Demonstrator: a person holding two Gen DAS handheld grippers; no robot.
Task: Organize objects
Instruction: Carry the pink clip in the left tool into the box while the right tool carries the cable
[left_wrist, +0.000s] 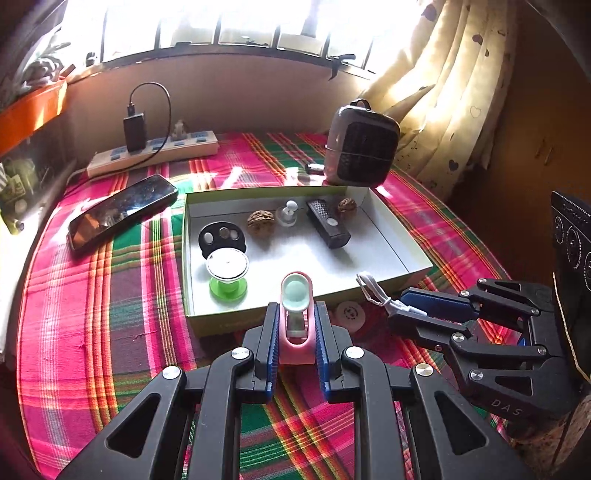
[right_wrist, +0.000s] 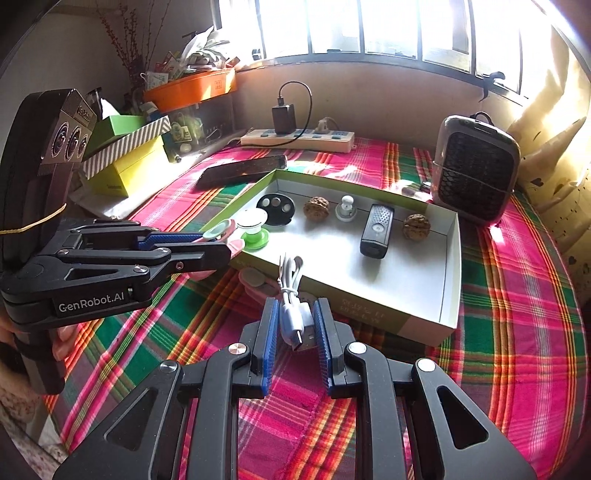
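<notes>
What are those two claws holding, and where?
The left gripper pinches a pink clip by its lower body; the right gripper pinches a coiled white cable near its plug.

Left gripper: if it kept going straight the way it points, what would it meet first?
Probably the near wall of the shallow white cardboard box; the left gripper, shut on a pink clip-like holder with pale green disc, points at it. Depth unclear.

My left gripper (left_wrist: 295, 321) points down at a slant, jaws clamped on what it carries. My right gripper (right_wrist: 295, 321) sits just beside it — tilted likewise, jaws pinched tight too.
</notes>
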